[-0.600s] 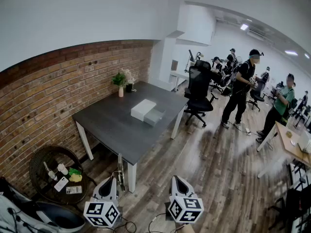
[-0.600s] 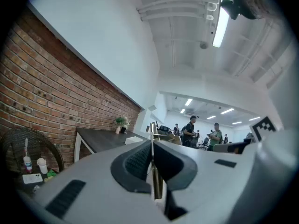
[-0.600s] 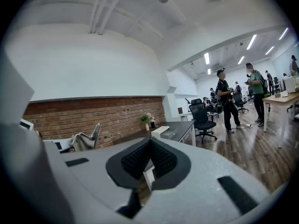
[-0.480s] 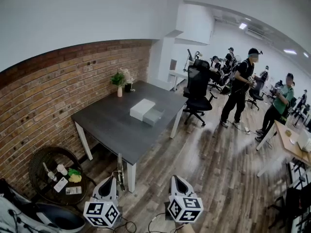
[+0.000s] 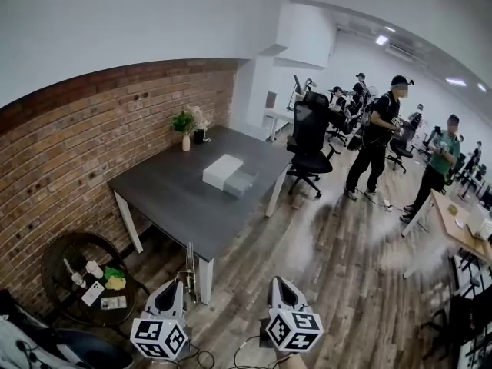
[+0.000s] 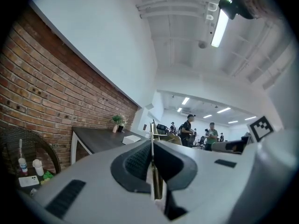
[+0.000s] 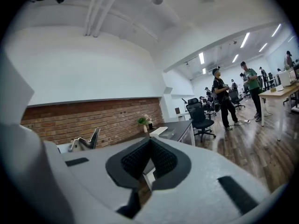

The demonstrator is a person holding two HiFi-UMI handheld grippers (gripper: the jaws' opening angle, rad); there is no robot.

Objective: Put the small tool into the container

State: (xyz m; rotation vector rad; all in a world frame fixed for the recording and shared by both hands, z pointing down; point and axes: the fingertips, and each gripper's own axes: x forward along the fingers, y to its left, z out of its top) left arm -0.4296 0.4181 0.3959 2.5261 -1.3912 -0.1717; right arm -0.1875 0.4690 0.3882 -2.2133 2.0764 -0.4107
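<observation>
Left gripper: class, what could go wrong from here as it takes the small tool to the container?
The thin small tool, pinched in the shut left gripper, may pivot or slip. The container sits far off on the table beside a white box; they could be confused.

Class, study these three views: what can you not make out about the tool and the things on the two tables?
- Tool: edge-on in the shut left claw, left gripper view; its kind is unclear.
- Container beside the white box: head view, too small to tell open or lidded.
- Bits on the round side table: head view, too small to name.
</observation>
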